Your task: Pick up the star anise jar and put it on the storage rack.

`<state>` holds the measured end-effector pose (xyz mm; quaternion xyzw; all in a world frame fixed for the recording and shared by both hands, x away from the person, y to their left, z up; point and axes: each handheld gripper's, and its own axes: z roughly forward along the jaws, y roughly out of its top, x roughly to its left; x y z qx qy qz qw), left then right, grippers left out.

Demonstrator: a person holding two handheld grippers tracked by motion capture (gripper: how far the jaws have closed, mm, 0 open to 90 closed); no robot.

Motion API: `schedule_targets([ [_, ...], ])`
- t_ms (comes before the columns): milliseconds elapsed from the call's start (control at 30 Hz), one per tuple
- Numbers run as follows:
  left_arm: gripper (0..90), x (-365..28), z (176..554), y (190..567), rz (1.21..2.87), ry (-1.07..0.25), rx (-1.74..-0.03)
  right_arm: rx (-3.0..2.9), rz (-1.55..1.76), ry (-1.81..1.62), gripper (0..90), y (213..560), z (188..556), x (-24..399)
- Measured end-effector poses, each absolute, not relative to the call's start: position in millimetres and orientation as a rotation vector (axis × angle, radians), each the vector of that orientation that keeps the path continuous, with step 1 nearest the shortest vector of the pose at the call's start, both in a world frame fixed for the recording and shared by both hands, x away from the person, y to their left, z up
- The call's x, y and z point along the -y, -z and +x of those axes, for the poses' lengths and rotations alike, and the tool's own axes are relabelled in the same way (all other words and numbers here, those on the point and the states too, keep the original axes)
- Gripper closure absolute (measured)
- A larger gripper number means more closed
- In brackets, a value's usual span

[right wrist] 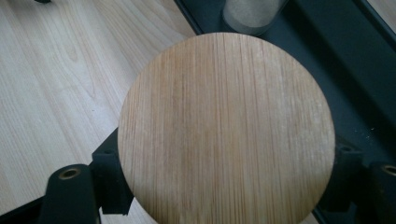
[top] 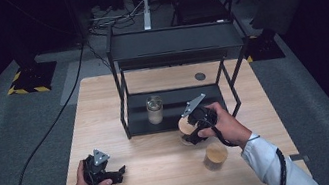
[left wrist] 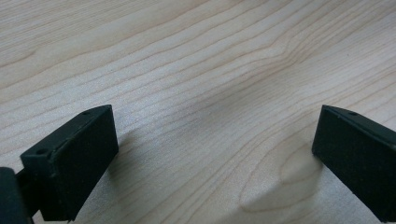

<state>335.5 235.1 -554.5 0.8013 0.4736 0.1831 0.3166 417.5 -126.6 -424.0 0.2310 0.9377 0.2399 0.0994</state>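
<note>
Wooden lid (right wrist: 226, 128) gripped by right gripper (top: 192, 127) fingers, jar beneath hidden, left gripper (left wrist: 212, 158) fingers open over table (left wrist: 187, 70)

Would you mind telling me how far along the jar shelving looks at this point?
Done: one glass jar already stands on the lower level of the black shelf. In hand: the right hand-held gripper is shut on a wood-lidded jar at the shelf's front edge, apparently on its way in. Left: another jar waits on the table. The left hand-held gripper rests open and idle.
</note>
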Motion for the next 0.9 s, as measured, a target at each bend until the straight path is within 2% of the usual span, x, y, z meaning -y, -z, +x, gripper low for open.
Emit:
schedule_targets([
  [900,0.0,-235,335,555,2.109,-0.481,-1.247,-2.729,0.732,-0.702,24.5,417,444,124],
])
